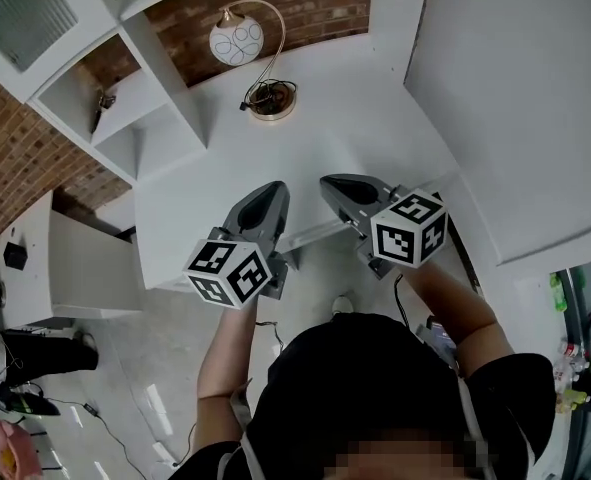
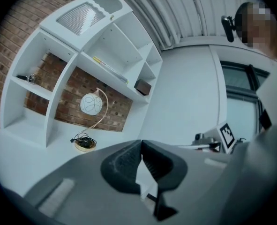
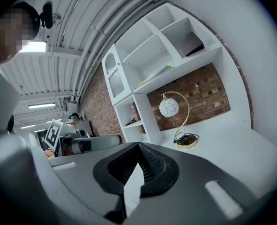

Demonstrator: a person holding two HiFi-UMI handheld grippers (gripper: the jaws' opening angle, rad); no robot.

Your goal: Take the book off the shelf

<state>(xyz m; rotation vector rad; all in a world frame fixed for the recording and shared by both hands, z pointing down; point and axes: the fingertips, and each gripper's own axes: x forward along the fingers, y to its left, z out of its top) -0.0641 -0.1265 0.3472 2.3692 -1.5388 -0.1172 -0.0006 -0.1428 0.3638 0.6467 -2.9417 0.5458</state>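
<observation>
Progress on the task stands at its very start, by the look of it. Your left tool (image 2: 141,142) has its pads pressed together with nothing between them, and your right tool (image 3: 138,146) is the same, closed tight and empty. Both hover side by side over the near edge of the white desk (image 1: 375,108), pointing roughly level toward the shelf (image 2: 62,102) unit against the brick wall.

What looks like the book (image 2: 111,70) lies flat on the long board above the globe lamp (image 2: 91,104). It is a thin thing with a yellowish edge, too small to be sure of more. A dark box (image 2: 142,86) sits further along that same board, apart from it. Neither tool is near the book; bare desk and the lamp lie between.

So everything is left to do. You need to carry a tool up to that board, spread its pads, pinch the book's edge and draw it clear of the shelf. Because it lies flat, I judge you'll want to come in level with the board, minding the lamp's arched stem below.
</observation>
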